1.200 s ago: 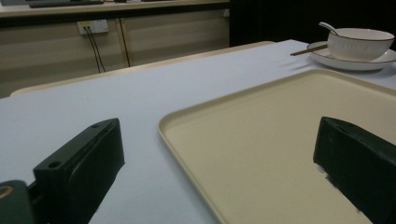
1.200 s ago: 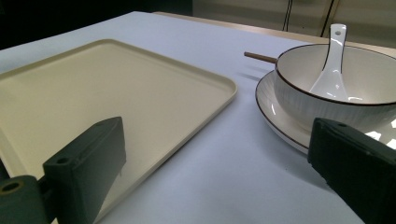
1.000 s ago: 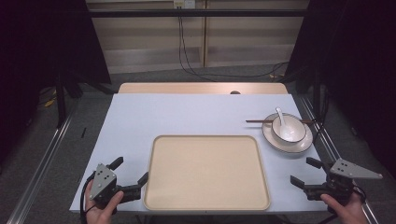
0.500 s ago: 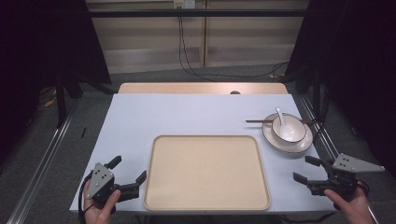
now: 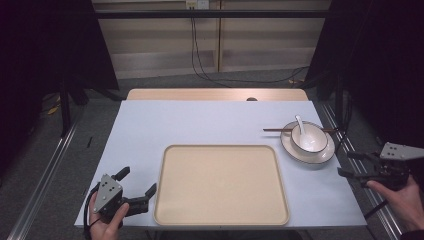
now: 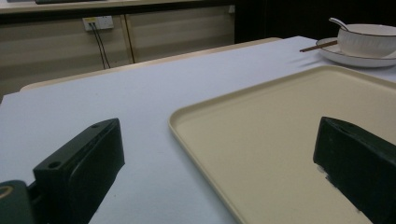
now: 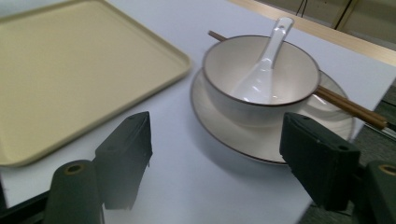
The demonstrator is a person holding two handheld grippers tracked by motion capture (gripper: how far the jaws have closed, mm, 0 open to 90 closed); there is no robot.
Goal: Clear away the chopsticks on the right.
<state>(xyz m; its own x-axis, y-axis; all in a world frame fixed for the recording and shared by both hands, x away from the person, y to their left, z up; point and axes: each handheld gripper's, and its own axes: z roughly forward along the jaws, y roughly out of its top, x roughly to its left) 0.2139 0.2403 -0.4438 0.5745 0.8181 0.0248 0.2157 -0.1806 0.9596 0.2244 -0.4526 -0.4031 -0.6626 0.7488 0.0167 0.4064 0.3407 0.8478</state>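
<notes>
No writing is legible anywhere; a white round bowl (image 7: pixel 261 77) with a dark rim sits on a matching plate (image 7: pixel 261 135) at the table's right, a white spoon (image 7: pixel 264 65) inside, brown chopsticks (image 5: pixel 277 130) behind; the beige rectangular tray (image 5: pixel 220 185) lies bare; left gripper (image 5: pixel 137 192) and right gripper (image 5: pixel 354 164) both gape wide, empty.

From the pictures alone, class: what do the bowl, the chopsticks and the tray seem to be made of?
Bowl: probably glazed ceramic, glossy white with a thin dark rim line. Chopsticks: likely wood or bamboo, brown and matte, though lacquered plastic is possible. Tray: probably plastic, uniform cream, smooth matte surface with a moulded raised rim and rounded corners.
</notes>
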